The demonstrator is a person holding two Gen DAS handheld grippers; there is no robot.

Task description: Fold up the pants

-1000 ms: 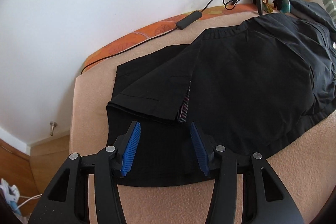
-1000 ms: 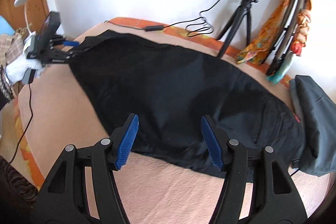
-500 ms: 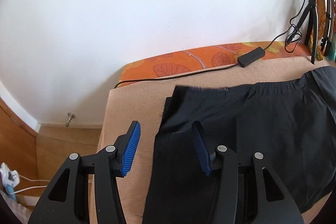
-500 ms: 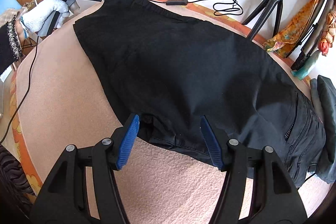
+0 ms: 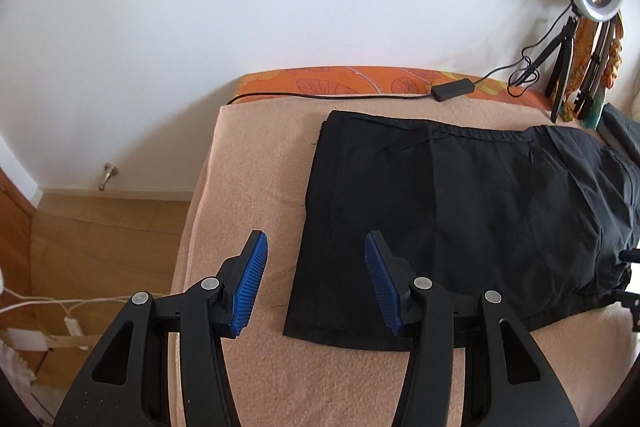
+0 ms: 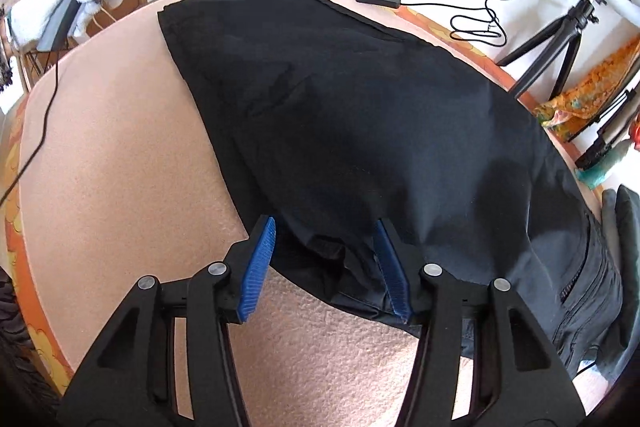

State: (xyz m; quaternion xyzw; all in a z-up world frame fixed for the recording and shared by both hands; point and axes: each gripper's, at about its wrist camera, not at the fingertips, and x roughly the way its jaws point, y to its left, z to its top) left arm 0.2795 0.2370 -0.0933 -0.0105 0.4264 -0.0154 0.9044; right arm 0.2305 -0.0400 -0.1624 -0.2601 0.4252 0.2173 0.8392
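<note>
black pants (image 6: 360, 115) between closing right claw (image 6: 326, 263)

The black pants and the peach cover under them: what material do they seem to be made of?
The black pants look like a thin woven fabric, matte with a faint sheen, perhaps cotton or a synthetic blend: they lie flat with fine sharp creases and a stitched hem. The peach cover looks like fleece or terry: its surface is nubby and fuzzy, without shine. The exact fibre of either cannot be told.
</note>
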